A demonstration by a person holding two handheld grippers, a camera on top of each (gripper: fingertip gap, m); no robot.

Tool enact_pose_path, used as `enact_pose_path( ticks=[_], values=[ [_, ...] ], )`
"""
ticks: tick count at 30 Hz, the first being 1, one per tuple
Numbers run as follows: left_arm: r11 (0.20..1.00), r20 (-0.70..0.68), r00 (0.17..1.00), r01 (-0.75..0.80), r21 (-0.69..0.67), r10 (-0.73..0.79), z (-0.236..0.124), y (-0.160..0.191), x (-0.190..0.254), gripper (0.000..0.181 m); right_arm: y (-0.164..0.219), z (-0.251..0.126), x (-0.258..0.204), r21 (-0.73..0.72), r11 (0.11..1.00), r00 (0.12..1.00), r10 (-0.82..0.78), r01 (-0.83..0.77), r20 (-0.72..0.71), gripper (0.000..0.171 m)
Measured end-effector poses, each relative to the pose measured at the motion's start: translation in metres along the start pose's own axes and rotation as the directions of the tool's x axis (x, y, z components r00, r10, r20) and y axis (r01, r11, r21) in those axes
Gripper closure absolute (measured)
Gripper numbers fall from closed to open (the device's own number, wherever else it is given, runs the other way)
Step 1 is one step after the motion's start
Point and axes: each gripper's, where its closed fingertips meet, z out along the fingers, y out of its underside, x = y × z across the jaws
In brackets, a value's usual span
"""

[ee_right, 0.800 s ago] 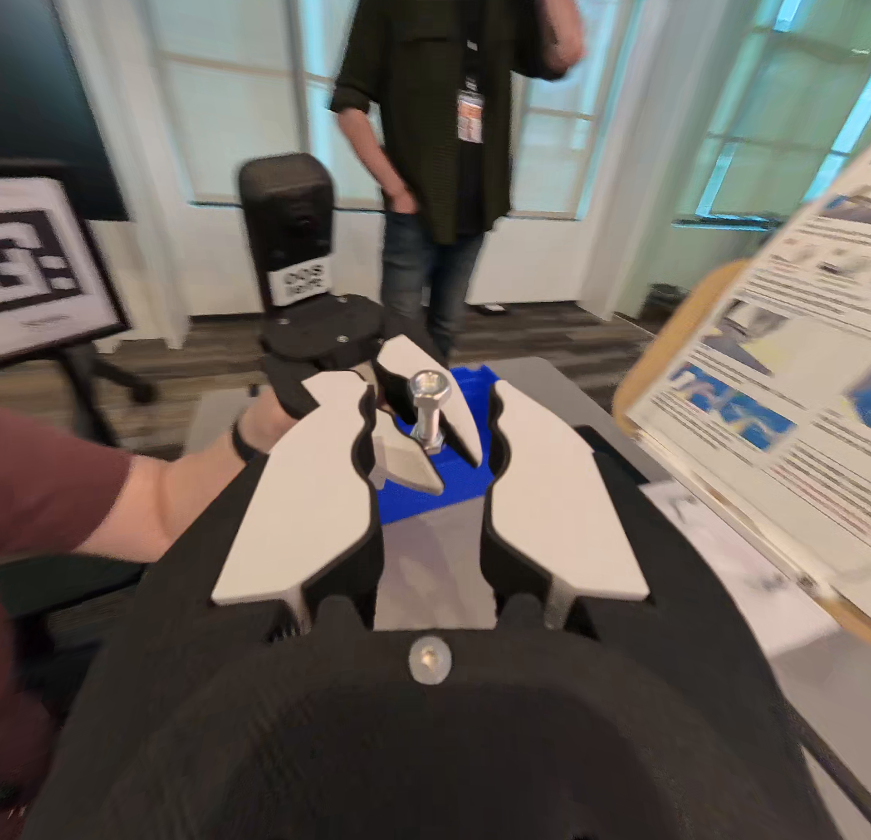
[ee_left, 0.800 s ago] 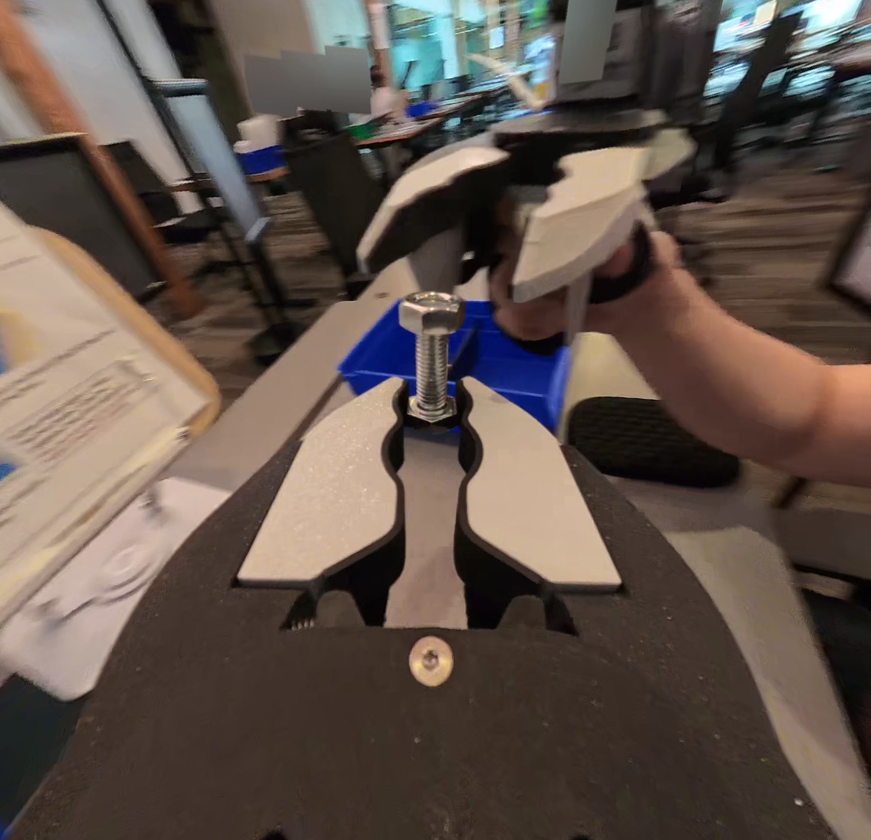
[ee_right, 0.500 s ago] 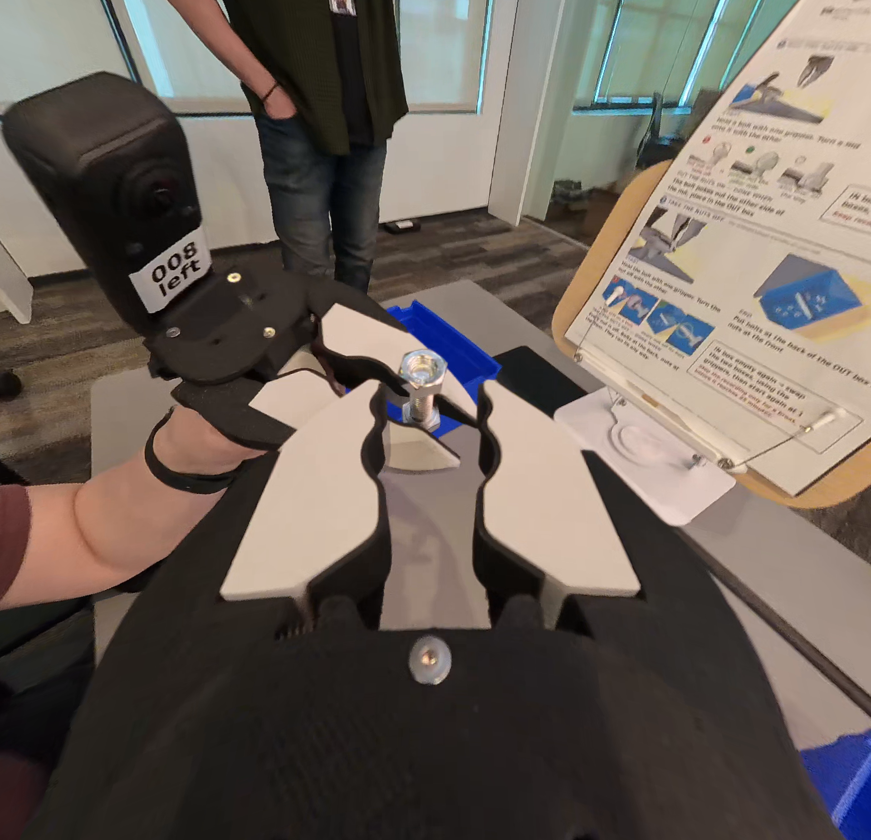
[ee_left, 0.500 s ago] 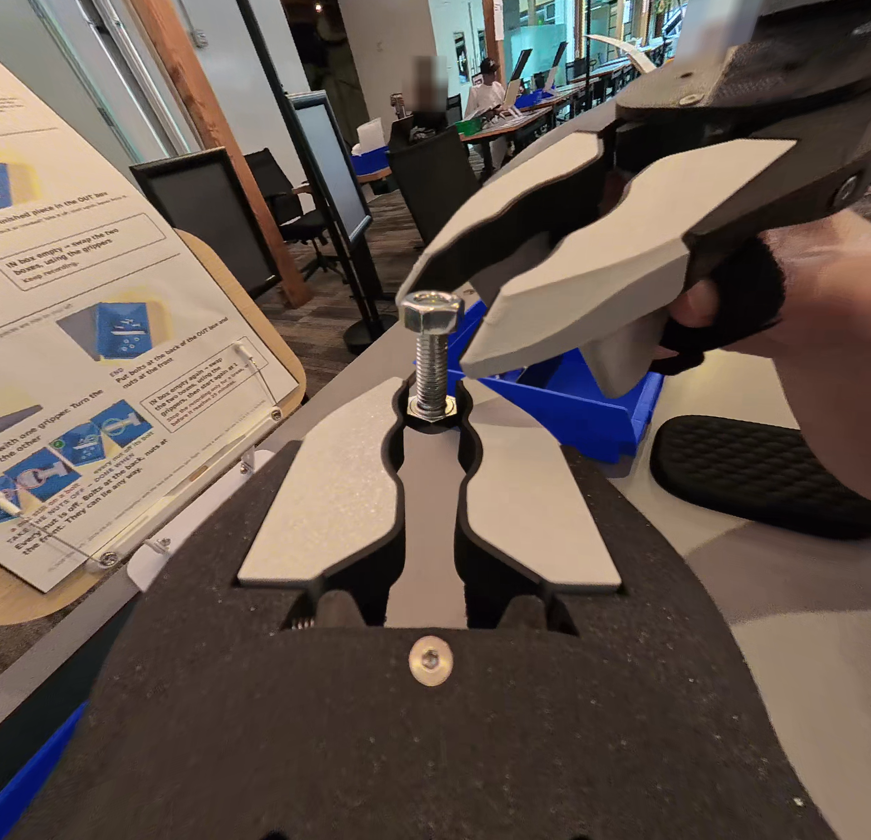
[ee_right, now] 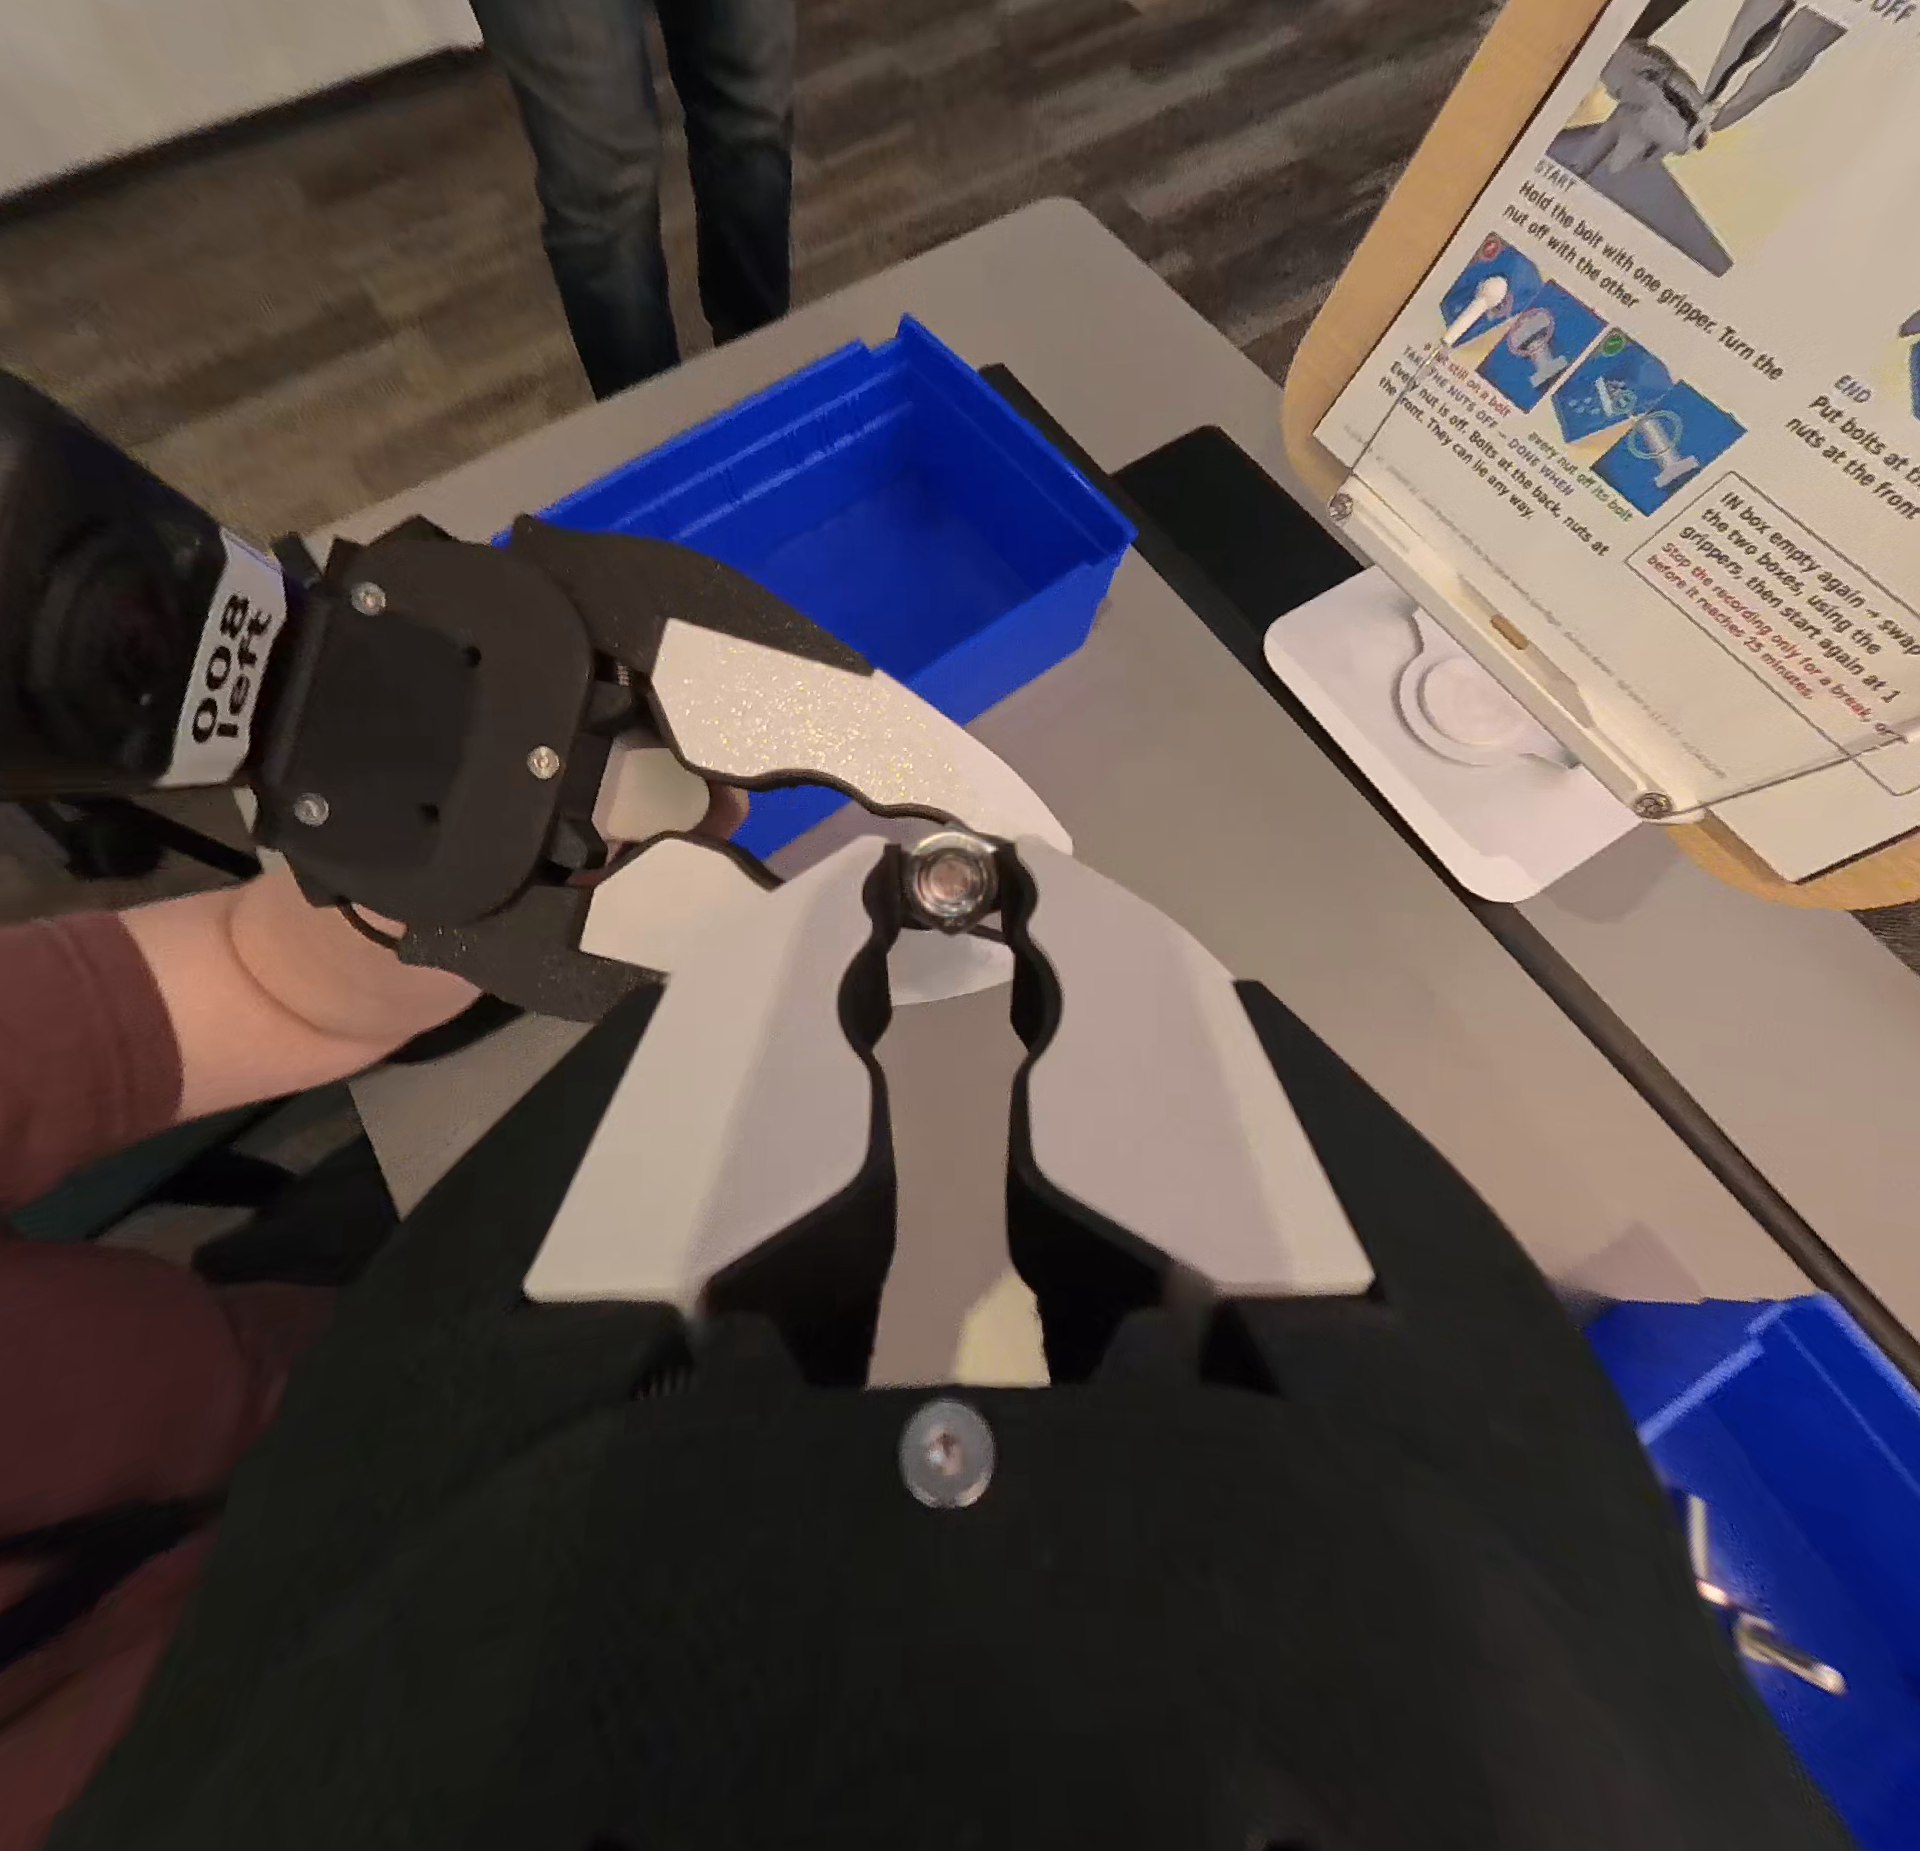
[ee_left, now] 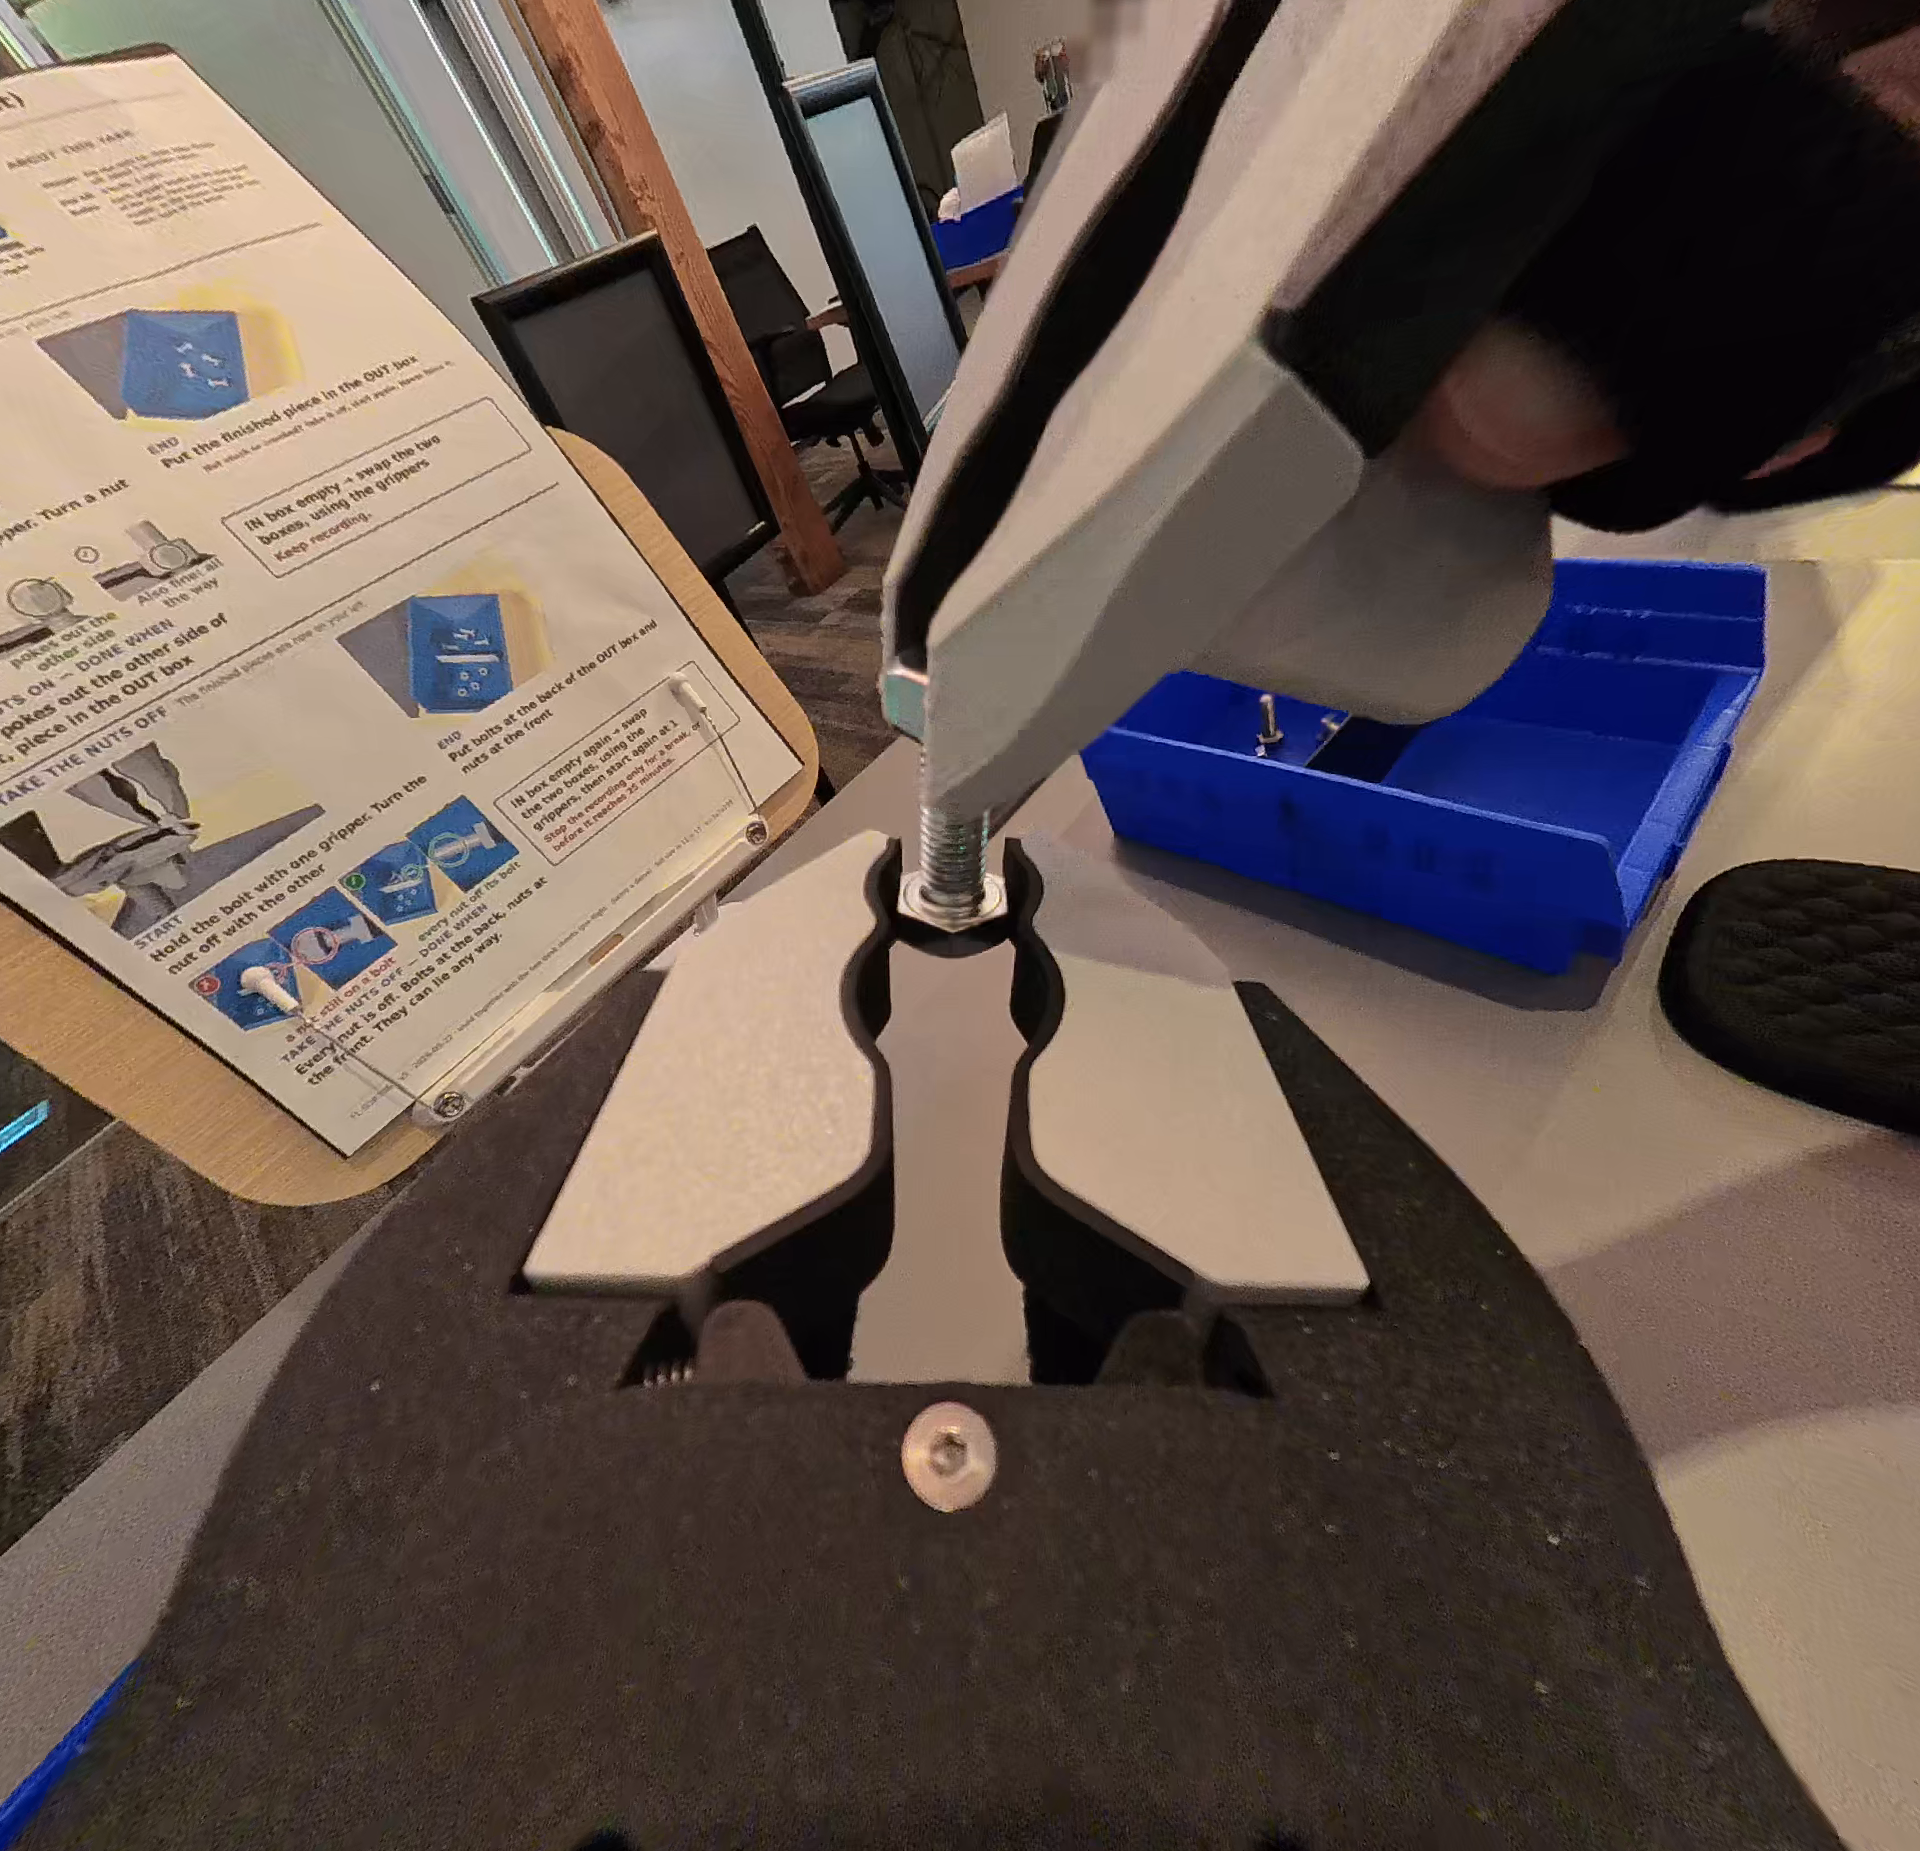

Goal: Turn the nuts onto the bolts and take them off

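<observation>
Bolt [ee_left: 948,845] stands upright: we see the left hand-held gripper [ee_left: 948,913] clenched on its nut [ee_left: 951,908], the right hand-held gripper [ee_right: 943,892] clamping its head. Behind: blue bin [ee_left: 1455,825], printed instruction sheet [ee_left: 260,554]; white label [ee_right: 231,679] on left unit.

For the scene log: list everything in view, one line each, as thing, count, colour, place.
bolt: one, silver, upright between both grippers
nut: one, silver, low on the bolt
blue bin: two, one behind the grippers, one at near right
instruction sheet: one, white, on a wooden stand
black pad: one, right of the bin
table: one, grey
left gripper: shut on the nut
right gripper: shut on the bolt head
</observation>
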Motion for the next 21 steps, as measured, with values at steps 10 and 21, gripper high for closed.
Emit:
enact_pose_path(
  ticks=[10,21],
  values=[
    [1.000,-0.540,0.841,-0.008,0.019,0.017,-0.025,0.002,0.064,0.163,0.030,-0.017,-0.050,0.099,0.812,0.768,-0.577,0.575,0.277,0.152],
    [0.995,-0.809,0.585,0.025,0.092,0.060,-0.060,0.001,0.102,0.163,0.048,-0.036,-0.082,0.301,0.722,0.586,-0.686,0.623,0.432,0.152]
  ],
)
